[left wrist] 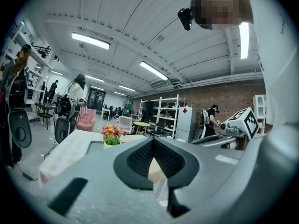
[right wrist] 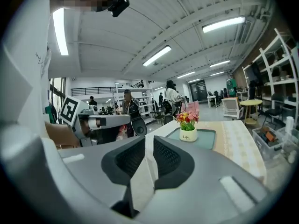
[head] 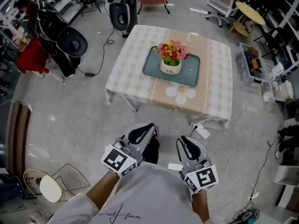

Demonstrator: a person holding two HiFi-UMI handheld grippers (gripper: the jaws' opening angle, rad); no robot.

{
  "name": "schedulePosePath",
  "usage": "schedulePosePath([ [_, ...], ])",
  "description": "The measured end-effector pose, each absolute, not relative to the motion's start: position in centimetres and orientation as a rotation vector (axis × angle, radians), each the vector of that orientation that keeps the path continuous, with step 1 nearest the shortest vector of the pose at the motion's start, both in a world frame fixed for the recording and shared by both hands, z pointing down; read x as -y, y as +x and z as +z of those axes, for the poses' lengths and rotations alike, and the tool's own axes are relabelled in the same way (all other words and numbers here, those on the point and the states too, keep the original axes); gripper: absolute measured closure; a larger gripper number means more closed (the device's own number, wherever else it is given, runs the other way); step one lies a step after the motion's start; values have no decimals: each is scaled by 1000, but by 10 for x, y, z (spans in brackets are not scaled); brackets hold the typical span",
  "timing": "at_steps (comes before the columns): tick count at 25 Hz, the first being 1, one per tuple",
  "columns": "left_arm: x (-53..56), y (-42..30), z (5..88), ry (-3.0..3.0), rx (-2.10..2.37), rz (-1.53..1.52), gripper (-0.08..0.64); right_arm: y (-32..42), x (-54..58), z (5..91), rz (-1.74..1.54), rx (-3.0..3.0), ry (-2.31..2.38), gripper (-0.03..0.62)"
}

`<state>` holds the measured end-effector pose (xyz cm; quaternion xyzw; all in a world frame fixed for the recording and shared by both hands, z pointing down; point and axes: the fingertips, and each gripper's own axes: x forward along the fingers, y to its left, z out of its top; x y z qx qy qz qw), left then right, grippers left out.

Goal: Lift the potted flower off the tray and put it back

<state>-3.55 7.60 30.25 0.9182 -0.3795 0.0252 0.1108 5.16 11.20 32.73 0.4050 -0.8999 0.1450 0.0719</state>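
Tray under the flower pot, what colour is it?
The tray is dull teal-green; head view shows it best.

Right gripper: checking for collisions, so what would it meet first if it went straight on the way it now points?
Probably the near edge of the table, before the tray and potted flower; the way there looks free, though depth is unclear.

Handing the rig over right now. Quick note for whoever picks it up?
Left tongs: shut, empty.
Right tongs: slightly open, empty.
Potted flower: upright on the green tray, on the cloth-covered table, well ahead of both tongs.
Done: nothing visible; the flower is untouched.
Left: get to the table, grip it, lift it off the tray, set it back.
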Motion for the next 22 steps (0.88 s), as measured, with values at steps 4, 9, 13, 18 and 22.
schedulePosePath([
  [4,-37,-44,304,2710,1065,80,560,33,-75,330,414,2673,1180,534],
  [9,4,-47,305,2746,969,96,560,15,-29,336,440,2664,1120,531],
  [13,36,-59,308,2737,953,115,560,-1,5,335,469,2668,1110,546],
  [18,48,-74,311,2765,887,86,560,-26,23,339,457,2666,1097,572],
  [22,22,-73,321,2832,867,72,560,-32,-5,351,421,2667,1056,575],
])
